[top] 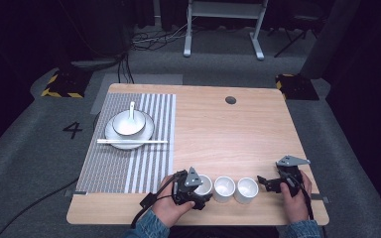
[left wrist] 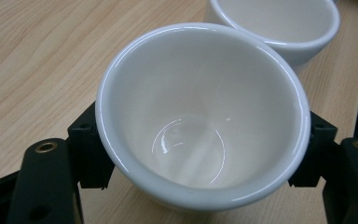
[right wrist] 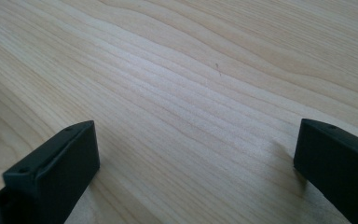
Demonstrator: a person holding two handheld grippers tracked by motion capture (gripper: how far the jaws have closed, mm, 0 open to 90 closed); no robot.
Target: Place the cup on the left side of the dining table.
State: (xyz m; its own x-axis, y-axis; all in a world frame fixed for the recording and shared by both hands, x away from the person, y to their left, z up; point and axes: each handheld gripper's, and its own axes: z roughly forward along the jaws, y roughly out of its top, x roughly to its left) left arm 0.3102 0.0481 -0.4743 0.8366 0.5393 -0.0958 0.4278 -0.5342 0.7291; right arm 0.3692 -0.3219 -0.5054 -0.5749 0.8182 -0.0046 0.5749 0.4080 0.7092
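We have the leftmost cup (top: 203, 184) of a row of three near the 6 o'clock edge of the worktop (top: 218, 134), and our left gripper (top: 194, 191) has its jaws pressed against the cup's two sides, so we judge the grasp made. Whether the cup is lifted or resting on the wood, we cannot tell. The middle cup (top: 224, 188) and right cup (top: 246, 190) stand untouched beside it, so most of the work looks ahead of us. Our right gripper (top: 268, 182) waits at the row's 3 o'clock end, jaws wide over bare wood.

The left gripper view confirms the clamp on the cup (left wrist: 200, 112) and shows it empty. The high view alone gives us the striped mat (top: 129, 144) at 10 o'clock, carrying a plate (top: 110, 133), bowl (top: 124, 126), spoon (top: 132, 110) and chopsticks (top: 132, 142).
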